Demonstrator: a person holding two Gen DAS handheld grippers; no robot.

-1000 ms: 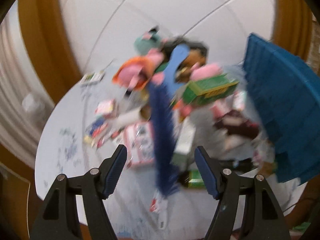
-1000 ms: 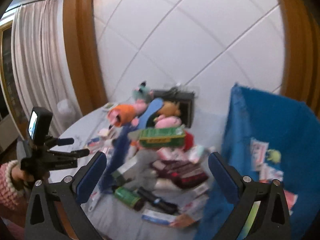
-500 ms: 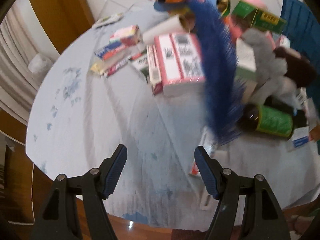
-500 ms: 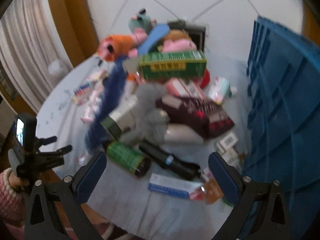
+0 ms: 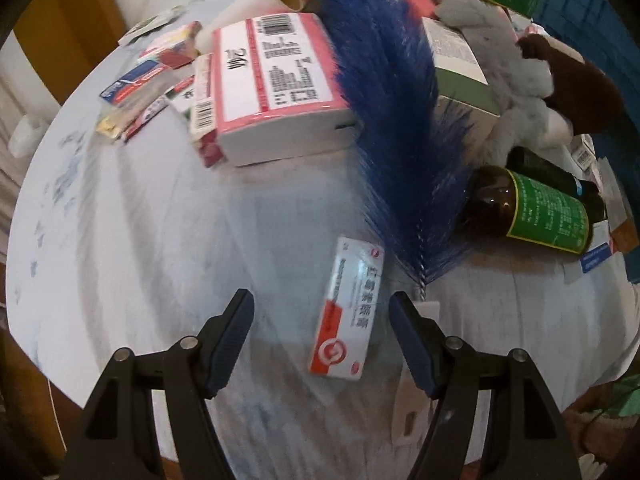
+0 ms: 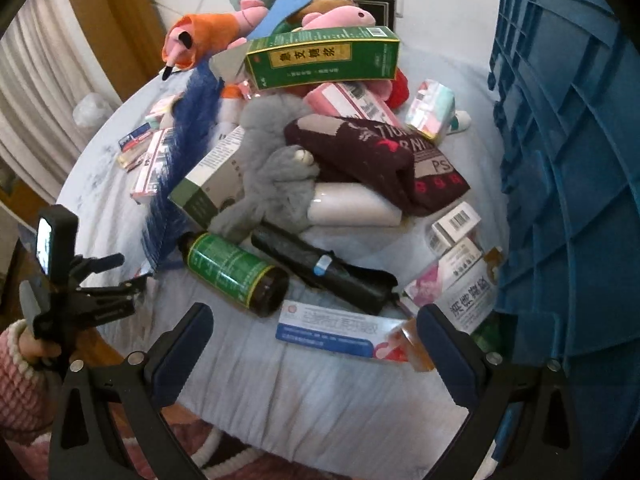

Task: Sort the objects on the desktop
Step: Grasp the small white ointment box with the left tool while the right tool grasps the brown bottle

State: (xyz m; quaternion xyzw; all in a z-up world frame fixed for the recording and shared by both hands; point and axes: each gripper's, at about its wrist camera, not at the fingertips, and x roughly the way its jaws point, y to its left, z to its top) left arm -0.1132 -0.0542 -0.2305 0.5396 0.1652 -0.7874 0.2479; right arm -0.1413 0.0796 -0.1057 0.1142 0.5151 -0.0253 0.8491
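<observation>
**A:** Your landmark is the blue crate (image 6: 568,184), the biggest thing here. The pile lies beside it on the cloth-covered table (image 5: 160,240); the grey plush toy (image 6: 272,168) will squash, so take it by the body. The brown glass bottle (image 6: 236,272), on its side on the side of the pile away from the crate, looks heavy, slick and breakable: grip it across the green label.

**B:** And the small red-and-white medicine box (image 5: 348,312)?

**A:** Light, stiff card, farthest from the crate. Take it across its narrow sides. Your left gripper (image 5: 322,336) hangs open with that box between its jaws, not pressed; the right gripper (image 6: 316,352) is wide open and empty.

**B:** What differs between views?

**A:** Only the right wrist view shows the whole pile, most of the crate, and your hand (image 6: 28,352). Only the left shows that box clearly.
</observation>
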